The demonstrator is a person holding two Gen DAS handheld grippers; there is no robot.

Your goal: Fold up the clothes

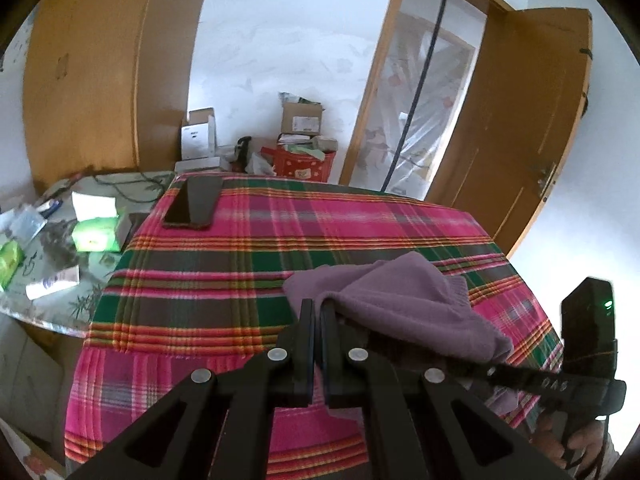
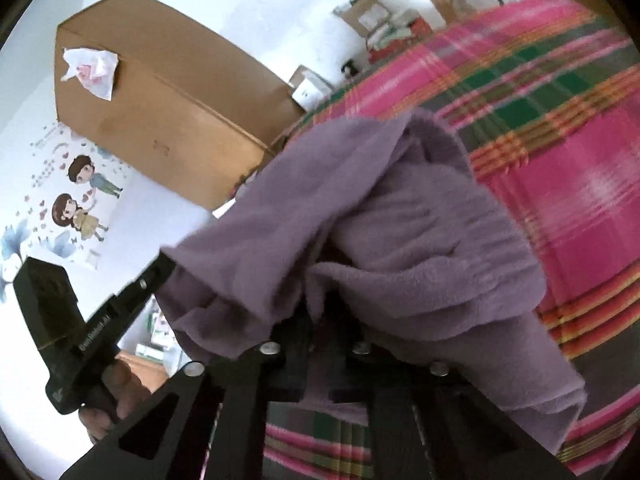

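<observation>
One purple garment [image 1: 404, 300] lies bunched on the plaid tablecloth [image 1: 224, 272], near its right edge, and one phone [image 1: 194, 202] lies at the far left corner. The left gripper [image 1: 318, 308] has its jaws nearly together, pinching the garment's edge. The right gripper [image 2: 320, 320] is buried under the cloth; I cannot tell how its jaws stand.

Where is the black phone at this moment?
In the left wrist view, the black phone lies flat at the far left corner of the plaid cloth, beside the cluttered side table, well away from the purple garment.
</observation>
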